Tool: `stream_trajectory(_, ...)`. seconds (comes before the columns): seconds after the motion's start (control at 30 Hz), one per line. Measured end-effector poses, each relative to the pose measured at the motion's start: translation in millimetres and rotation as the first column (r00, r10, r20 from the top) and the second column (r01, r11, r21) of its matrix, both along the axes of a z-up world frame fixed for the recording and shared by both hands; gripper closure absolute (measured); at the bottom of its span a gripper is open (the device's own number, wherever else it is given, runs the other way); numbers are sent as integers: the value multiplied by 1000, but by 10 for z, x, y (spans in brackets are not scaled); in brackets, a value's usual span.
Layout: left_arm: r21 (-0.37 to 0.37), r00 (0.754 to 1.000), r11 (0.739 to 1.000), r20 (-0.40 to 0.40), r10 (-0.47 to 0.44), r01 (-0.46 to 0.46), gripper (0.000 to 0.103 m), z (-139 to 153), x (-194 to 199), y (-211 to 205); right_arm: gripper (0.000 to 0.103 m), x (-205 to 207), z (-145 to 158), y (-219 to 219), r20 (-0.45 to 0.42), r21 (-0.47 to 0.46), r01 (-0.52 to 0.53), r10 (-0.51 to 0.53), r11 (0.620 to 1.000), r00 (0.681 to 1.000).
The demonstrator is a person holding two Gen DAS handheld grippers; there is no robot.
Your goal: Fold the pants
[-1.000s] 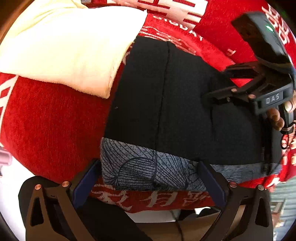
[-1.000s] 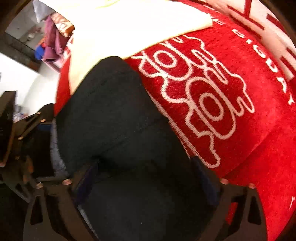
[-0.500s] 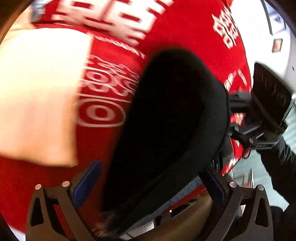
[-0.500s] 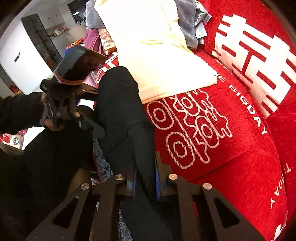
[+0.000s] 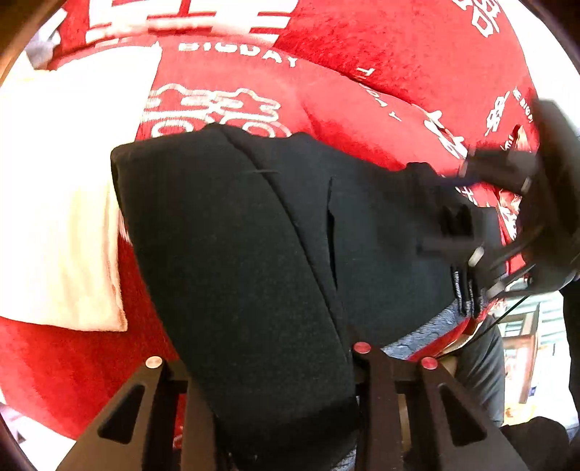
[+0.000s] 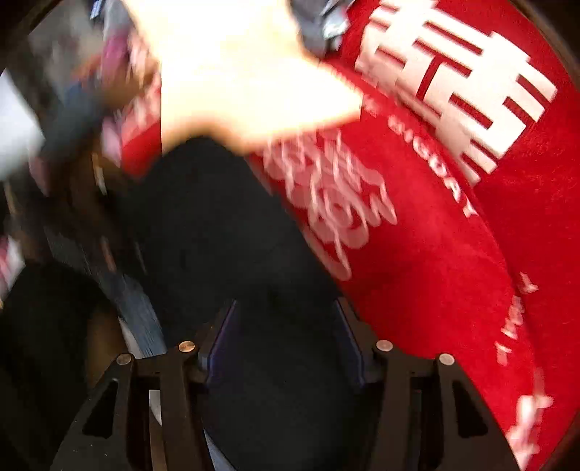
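The black pants [image 5: 253, 232] lie folded over on the red patterned sofa cover [image 5: 380, 65]. My left gripper [image 5: 268, 366] is shut on a thick fold of the pants at the near edge. The right gripper shows blurred at the right of the left wrist view [image 5: 460, 232], over the far end of the pants. In the right wrist view the pants [image 6: 224, 232] fill the lower middle and run between the fingers of my right gripper [image 6: 286, 326], whose jaws stand apart. That view is motion-blurred.
A cream towel [image 5: 54, 203] lies on the sofa left of the pants; it shows in the right wrist view [image 6: 235, 72] beyond them. A blue-grey patterned cloth [image 5: 427, 329] lies under the pants at the sofa's front edge. More clothes [image 6: 319, 21] are piled behind the towel.
My left gripper has closed on the pants' near fold. My right gripper, shut on the pants half a second ago, has opened. The lifted pants have come down onto the sofa, folded.
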State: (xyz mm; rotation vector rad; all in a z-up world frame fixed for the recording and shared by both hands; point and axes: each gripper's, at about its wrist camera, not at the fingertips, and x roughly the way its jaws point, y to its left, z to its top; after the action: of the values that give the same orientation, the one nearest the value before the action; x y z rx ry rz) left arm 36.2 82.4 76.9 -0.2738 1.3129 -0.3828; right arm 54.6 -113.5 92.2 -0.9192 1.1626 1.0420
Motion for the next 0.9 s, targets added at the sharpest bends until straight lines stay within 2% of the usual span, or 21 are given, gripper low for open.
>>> stream_trajectory(0.03,14,1000,1000,12,-6,6,73,92,-13,-29,46,-64,-90,-83,-3,-55,-27,27,998,1000)
stream_trajectory(0.1,22,1000,1000,28,-14,13,75,195,-18,-148,46,-209,-309,-278,-79,-135,-62,52,989,996)
stream_trajectory(0.13,23,999,1000,38,-22,21,75,270,-37,-182,44,-268,-356,-335,-79,-132,-74,64,988,995)
stream_trajectory(0.17,33,998,999,51,-35,34,75,359,-47,-238,41,-327,-338,-363,-35,-77,-86,84,993,996)
stream_trajectory(0.27,72,994,995,85,-73,67,76,596,-52,-426,33,-271,-384,-347,-22,-8,-40,40,999,999)
stream_trajectory(0.3,87,993,994,91,-81,73,76,655,-47,-469,30,-252,-395,-341,-18,2,-39,39,999,999)
stream_trajectory(0.43,155,992,985,92,-88,73,76,812,-13,-684,28,-207,-342,-351,0,-21,-39,39,999,999)
stream_trajectory(0.47,161,991,984,96,-90,74,76,862,-12,-744,28,-193,-283,-401,4,-39,-23,23,999,1000)
stream_trajectory(0.5,169,990,982,103,-100,82,76,925,-23,-787,28,-213,-164,-481,14,-19,-5,6,1000,1000)
stream_trajectory(0.6,213,977,969,139,-161,129,76,1171,-14,-1121,22,-267,253,-932,41,111,52,-56,992,998)
stream_trajectory(0.67,229,966,959,158,-203,165,76,1298,28,-1405,22,-313,379,-1254,54,125,95,-103,988,993)
stream_trajectory(0.73,242,954,948,168,-250,206,76,1397,99,-1781,22,-361,388,-1568,81,112,142,-151,984,985)
stream_trajectory(0.83,272,933,925,165,-318,267,77,1447,166,-2291,22,-340,231,-1953,96,71,246,-252,967,963)
stream_trajectory(0.9,298,918,903,155,-366,310,77,1434,205,-2667,22,-248,58,-2229,111,46,335,-338,941,934)
